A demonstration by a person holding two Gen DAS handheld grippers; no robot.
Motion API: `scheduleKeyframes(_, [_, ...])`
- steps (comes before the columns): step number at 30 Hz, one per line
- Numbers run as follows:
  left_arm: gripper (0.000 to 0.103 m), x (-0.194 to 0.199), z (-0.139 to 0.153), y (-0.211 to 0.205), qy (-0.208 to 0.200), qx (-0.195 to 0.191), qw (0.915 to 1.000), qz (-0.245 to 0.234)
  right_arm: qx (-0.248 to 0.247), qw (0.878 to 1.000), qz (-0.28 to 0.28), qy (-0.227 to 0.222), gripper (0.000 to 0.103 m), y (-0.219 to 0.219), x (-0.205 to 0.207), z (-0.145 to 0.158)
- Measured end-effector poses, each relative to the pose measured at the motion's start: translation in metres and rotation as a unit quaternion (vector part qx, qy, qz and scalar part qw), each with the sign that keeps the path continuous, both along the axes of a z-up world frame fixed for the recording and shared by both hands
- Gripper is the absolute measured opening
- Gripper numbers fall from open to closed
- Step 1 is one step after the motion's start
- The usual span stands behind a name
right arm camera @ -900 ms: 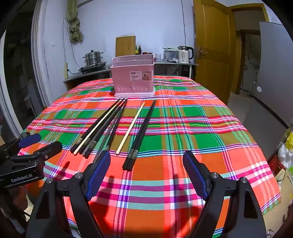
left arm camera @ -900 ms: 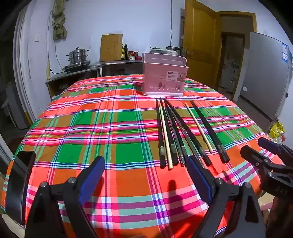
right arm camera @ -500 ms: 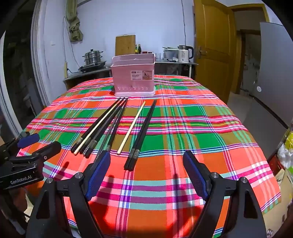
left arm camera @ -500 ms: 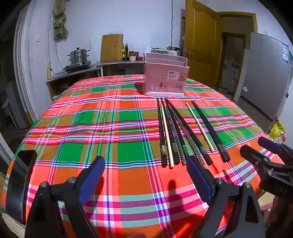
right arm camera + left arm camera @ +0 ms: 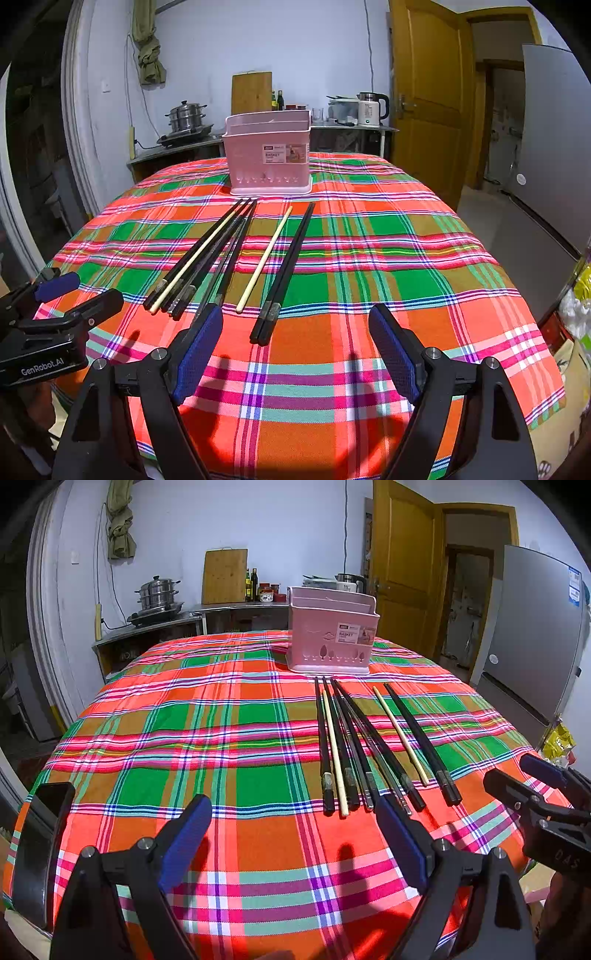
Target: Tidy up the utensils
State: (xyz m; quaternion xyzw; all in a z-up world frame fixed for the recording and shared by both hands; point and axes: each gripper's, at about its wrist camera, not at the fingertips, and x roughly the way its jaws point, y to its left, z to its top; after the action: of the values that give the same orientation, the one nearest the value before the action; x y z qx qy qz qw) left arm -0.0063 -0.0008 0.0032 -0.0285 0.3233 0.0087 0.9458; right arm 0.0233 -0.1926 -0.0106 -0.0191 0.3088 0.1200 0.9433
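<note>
Several chopsticks (image 5: 354,742) (image 5: 207,258), mostly black with two pale wooden ones (image 5: 264,258), lie side by side on a plaid tablecloth (image 5: 221,738). Behind them stands a pink plastic utensil basket (image 5: 330,635) (image 5: 269,158). My left gripper (image 5: 293,834) hovers open over the cloth's near edge, left of the chopstick ends, holding nothing. My right gripper (image 5: 295,347) is open too, just short of the black pair's near ends (image 5: 264,325). Each gripper shows in the other's view, at the right edge (image 5: 535,786) and at the left edge (image 5: 70,295).
A dark phone-like slab (image 5: 40,849) rests at the table's near left edge. A counter with a steel pot (image 5: 159,594), cutting board (image 5: 224,576) and kettle (image 5: 371,107) lines the back wall. A wooden door (image 5: 424,110) and a grey fridge (image 5: 535,635) stand to the right.
Both views have shifted only slightly; the chopsticks and basket sit a touch lower in the frames. Both grippers stay open and empty.
</note>
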Motion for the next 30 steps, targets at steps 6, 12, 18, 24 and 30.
scheduleKeyframes(6, [0.092,-0.0016,0.0019,-0.0005,0.001,-0.002,1.0,0.001,-0.001,1.0,-0.001,0.0,0.081,0.0004,0.0011,0.0001])
scheduleKeyframes(12, [0.092,0.0011,-0.002,0.0002,0.0,0.0,1.0,0.001,-0.001,1.0,-0.001,0.0,0.081,0.0004,0.0013,0.0006])
scheduleKeyframes(18, [0.092,-0.0002,-0.0013,0.0003,-0.001,-0.002,1.0,0.001,-0.002,1.0,-0.002,-0.001,0.081,0.0008,0.002,0.002])
scheduleKeyframes(24, [0.092,-0.0007,-0.001,0.0003,-0.001,-0.002,1.0,0.0,-0.002,1.0,-0.002,0.0,0.081,0.0014,0.0028,0.0024])
scheduleKeyframes(30, [0.092,-0.0009,-0.001,-0.0003,0.0,-0.003,1.0,0.001,-0.001,1.0,-0.003,0.0,0.081,0.0001,0.003,0.0026])
